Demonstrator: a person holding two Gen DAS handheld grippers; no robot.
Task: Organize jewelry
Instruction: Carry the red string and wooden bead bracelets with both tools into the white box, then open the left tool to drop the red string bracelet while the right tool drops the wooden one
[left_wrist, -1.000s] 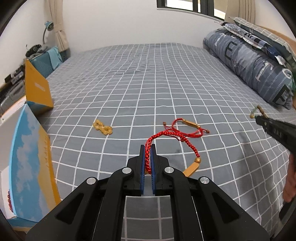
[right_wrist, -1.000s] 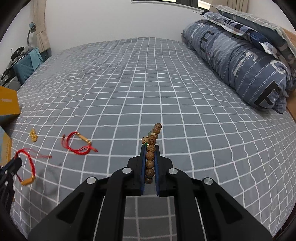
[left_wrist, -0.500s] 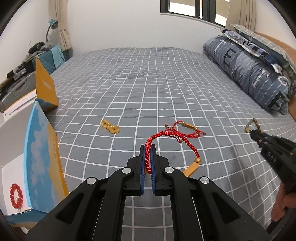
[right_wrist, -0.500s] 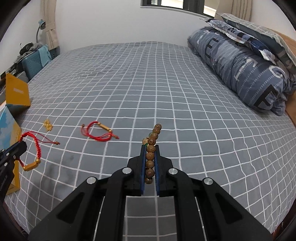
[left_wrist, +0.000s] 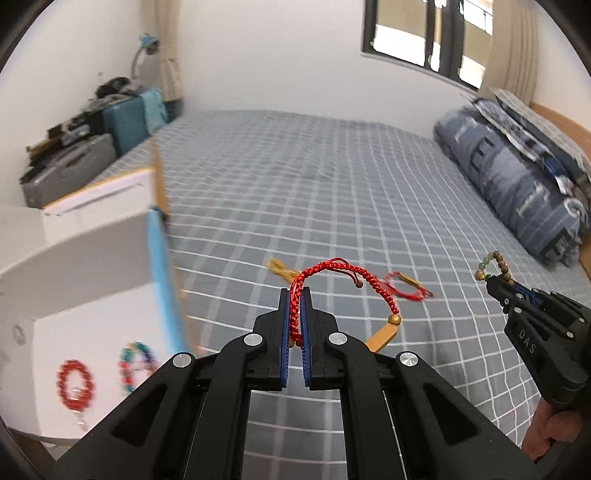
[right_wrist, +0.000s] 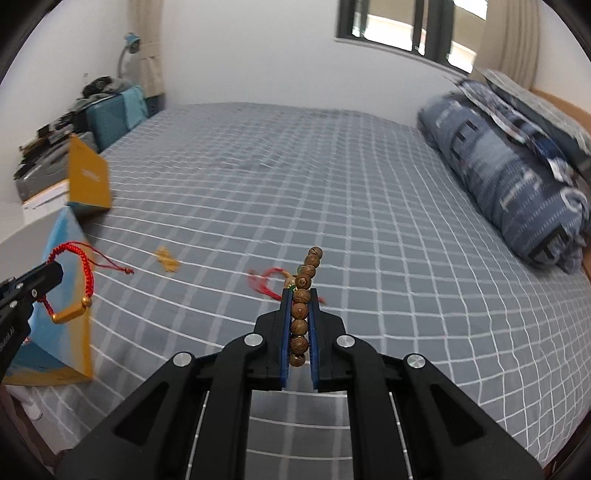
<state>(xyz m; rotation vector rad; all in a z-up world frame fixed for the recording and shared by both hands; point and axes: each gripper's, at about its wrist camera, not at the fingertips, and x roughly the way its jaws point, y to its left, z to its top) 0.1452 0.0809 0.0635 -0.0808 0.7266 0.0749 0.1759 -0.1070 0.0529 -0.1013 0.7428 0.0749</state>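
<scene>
Left tool (left_wrist: 295, 295): clenched on a red braided cord bracelet (left_wrist: 332, 271), pinched between the blue pads; loop arching rightward, raised off the bed, ending in a gold bar charm (left_wrist: 382, 338) that hangs below.
Right tool (right_wrist: 298, 295): clenched on a wooden bead bracelet (right_wrist: 300, 314); beads stacked in a line between the pads, upper beads standing out past the fingertips, one green bead among them.
Bed (right_wrist: 332, 177): grey cover with white grid lines; rolled blue duvet (right_wrist: 517, 184) along the right edge.
Loose on bed: second red cord bracelet (left_wrist: 404, 286) and small gold piece (right_wrist: 167, 260), lying apart near the middle, closer to the left edge; both blurred.
Box (left_wrist: 92, 295): white inside, blue and orange outside, at the bed's near left corner; whether on the bed or just beside, cannot tell.
Inside box: red bead bracelet (left_wrist: 75, 384) and multicoloured bead bracelet (left_wrist: 136, 363), side by side.
Hand (left_wrist: 550, 432): gripping the right tool's handle, lower right of left wrist view.
</scene>
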